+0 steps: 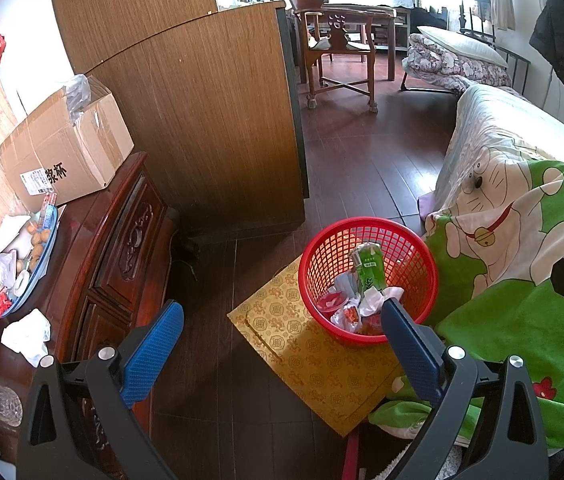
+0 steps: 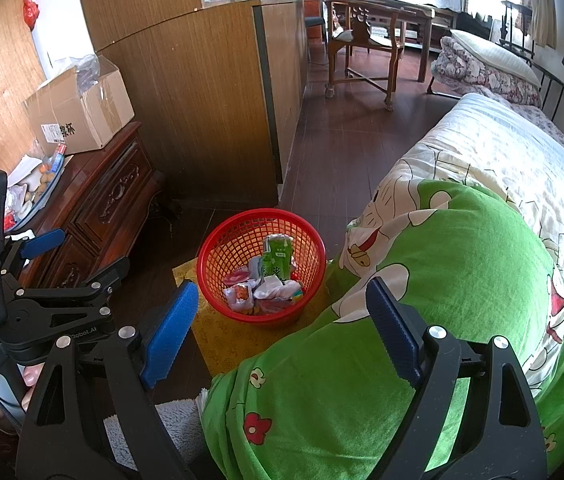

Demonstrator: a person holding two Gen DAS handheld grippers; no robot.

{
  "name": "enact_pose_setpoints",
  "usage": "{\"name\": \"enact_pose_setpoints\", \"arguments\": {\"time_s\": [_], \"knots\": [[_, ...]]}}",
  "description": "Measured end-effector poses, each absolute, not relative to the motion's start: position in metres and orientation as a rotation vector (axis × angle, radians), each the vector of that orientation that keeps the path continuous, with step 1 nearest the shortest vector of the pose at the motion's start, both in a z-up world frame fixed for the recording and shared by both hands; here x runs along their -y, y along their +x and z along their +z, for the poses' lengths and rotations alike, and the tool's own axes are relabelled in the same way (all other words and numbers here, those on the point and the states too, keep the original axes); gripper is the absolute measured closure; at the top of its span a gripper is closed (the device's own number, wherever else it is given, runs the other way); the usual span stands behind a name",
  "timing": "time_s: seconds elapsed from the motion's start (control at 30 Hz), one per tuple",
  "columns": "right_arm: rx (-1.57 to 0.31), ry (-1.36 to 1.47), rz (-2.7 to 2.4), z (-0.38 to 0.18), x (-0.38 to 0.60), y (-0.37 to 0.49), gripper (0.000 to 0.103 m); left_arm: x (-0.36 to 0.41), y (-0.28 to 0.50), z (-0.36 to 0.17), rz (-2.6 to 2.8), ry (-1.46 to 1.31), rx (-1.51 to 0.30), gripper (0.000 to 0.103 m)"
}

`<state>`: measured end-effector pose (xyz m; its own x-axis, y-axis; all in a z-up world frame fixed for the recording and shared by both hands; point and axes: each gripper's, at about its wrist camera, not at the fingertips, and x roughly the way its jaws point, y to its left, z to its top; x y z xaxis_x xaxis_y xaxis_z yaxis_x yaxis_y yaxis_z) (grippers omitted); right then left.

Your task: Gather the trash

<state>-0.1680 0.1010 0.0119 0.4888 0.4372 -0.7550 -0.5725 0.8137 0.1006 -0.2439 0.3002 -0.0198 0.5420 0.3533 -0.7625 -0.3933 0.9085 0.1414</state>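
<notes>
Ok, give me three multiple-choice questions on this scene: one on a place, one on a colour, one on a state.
1. Where does the basket stand?
A. on the cabinet
B. on a yellow mat on the floor
C. on the bed

2. What colour is the basket?
A. red
B. blue
C. white

3. How is the right hand-held gripper?
A. shut on a carton
B. shut on a tissue
C. open, empty

Answers: B, the mat lies under it; A, its mesh is red; C, its jaws stand wide with nothing between.

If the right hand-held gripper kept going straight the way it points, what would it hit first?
Probably the green blanket on the bed; it fills the space ahead between the right hand-held gripper fingers. Depth is uncertain.
</notes>
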Motion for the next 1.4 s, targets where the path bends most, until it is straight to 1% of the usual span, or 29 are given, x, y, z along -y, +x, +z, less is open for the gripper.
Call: {"name": "enact_pose_setpoints", "arguments": {"time_s": [1.4], "knots": [[-0.866,-0.17,0.618,0.0118,-0.0996,-0.1681,0.02,-0.2977,-0.2446,-0.0218,0.443,-0.044,-0.898,0.006]]}}
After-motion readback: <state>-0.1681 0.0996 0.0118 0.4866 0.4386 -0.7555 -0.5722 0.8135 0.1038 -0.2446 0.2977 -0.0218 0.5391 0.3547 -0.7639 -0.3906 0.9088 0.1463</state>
